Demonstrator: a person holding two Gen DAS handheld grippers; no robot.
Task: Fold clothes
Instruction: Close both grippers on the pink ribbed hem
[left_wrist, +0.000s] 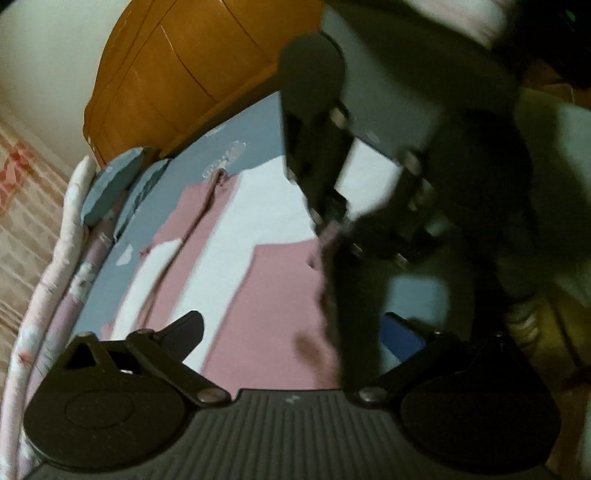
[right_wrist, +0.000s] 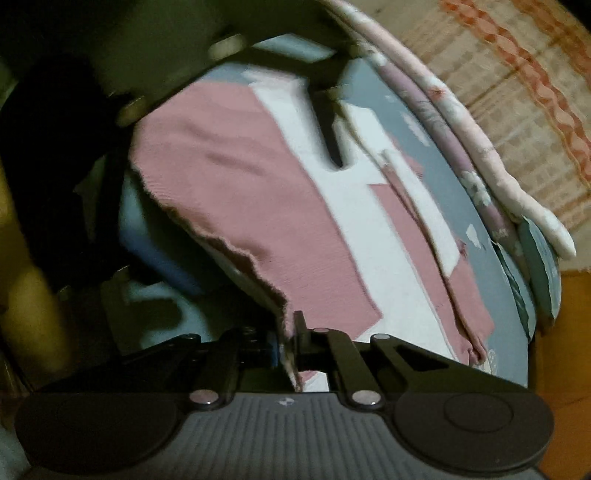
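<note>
We are pinching the frayed near edge of the pink-and-white garment (right_wrist: 236, 206) in our right gripper (right_wrist: 291, 339), whose jaws are drawn together on the cloth, so that the hem is lifting off the bed (right_wrist: 491, 236) while the rest is lying flat; we judge this hold is meant to carry the near edge over toward the far side for a fold. In the left wrist view our left gripper (left_wrist: 295, 343) is hanging with its jaws spread wide and nothing between them, just above the pink panel of the same garment, and we take it to be waiting to catch a second point on the hem or to pin the cloth down while the fold goes over. The right gripper is crossing that view too, dark and blurred, with a scrap of pink showing at its tip. Outward from both grippers, the garment is spreading across the grey-blue sheet of the bed, its pink and white blocks running away from us, one narrower part, perhaps a sleeve, lying along the side nearest the rolled floral quilt (right_wrist: 480, 147). Beyond the far end of the bed a wooden wardrobe (left_wrist: 192, 70) is standing against the wall. We are seeing no basket, box or drawer open to receive the clothes, so where a folded piece would go we cannot tell.
</note>
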